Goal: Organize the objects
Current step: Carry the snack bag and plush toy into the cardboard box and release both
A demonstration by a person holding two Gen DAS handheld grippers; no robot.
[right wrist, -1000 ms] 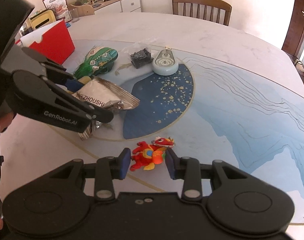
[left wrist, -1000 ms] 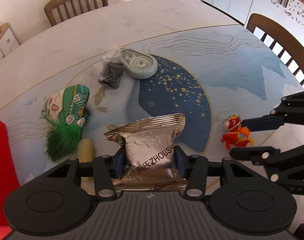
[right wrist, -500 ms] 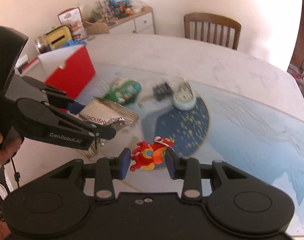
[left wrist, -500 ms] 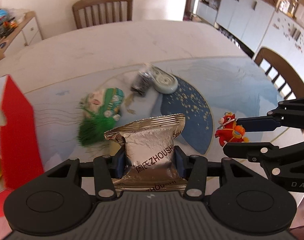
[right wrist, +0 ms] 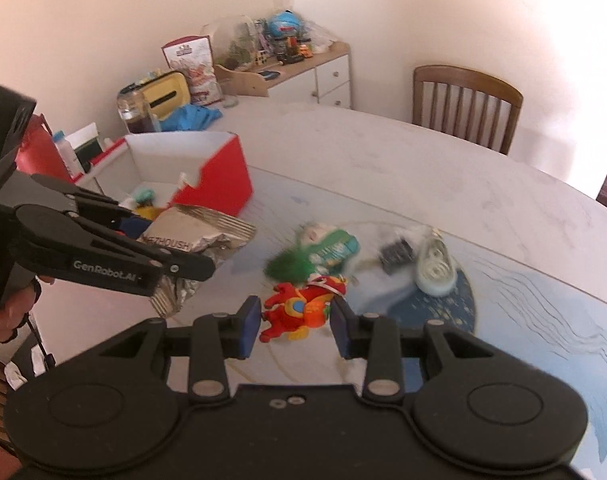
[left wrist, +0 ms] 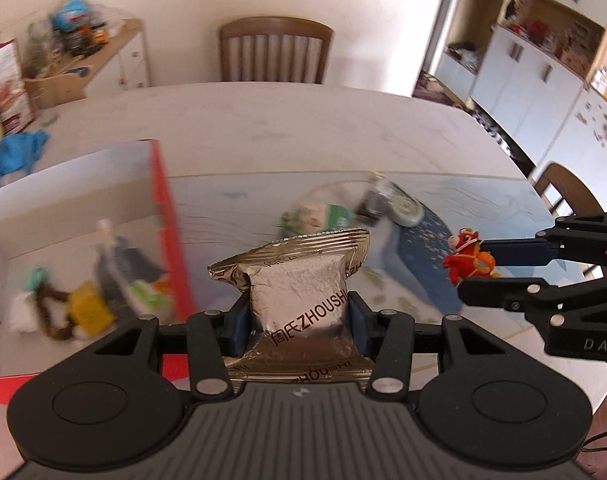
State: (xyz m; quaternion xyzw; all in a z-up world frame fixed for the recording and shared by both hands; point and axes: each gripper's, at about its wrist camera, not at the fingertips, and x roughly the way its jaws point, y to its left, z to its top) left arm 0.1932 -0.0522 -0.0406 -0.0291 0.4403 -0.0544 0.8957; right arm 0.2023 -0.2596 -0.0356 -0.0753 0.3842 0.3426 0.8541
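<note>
Change since a second ago: both grippers have lifted off the table with their loads; the red box, earlier only an edge at the left, now fills the left of the left wrist view.
Left gripper (left wrist: 299, 322): fingers clamped on a silver foil packet (left wrist: 299, 292), which stands up between the blue pads, printed side facing the camera.
Right gripper (right wrist: 295, 326): fingers pressed on a small red and orange toy figure (right wrist: 299, 310), held in the air above the table.
Red box (right wrist: 223, 184): open-topped, white inside, standing on the table at the left; several small items lie in it, too blurred to name.
Table (right wrist: 443, 176): pale marble-look top with a blue patterned mat.
Left on the mat: a green tasselled pouch (right wrist: 323, 248), a small dark bag (right wrist: 395, 252) and a pale oval tape dispenser (right wrist: 435, 268), close together, all blurred.
Person: a hand (right wrist: 11, 300) grips the left gripper's handle at the left edge of the right wrist view.
</note>
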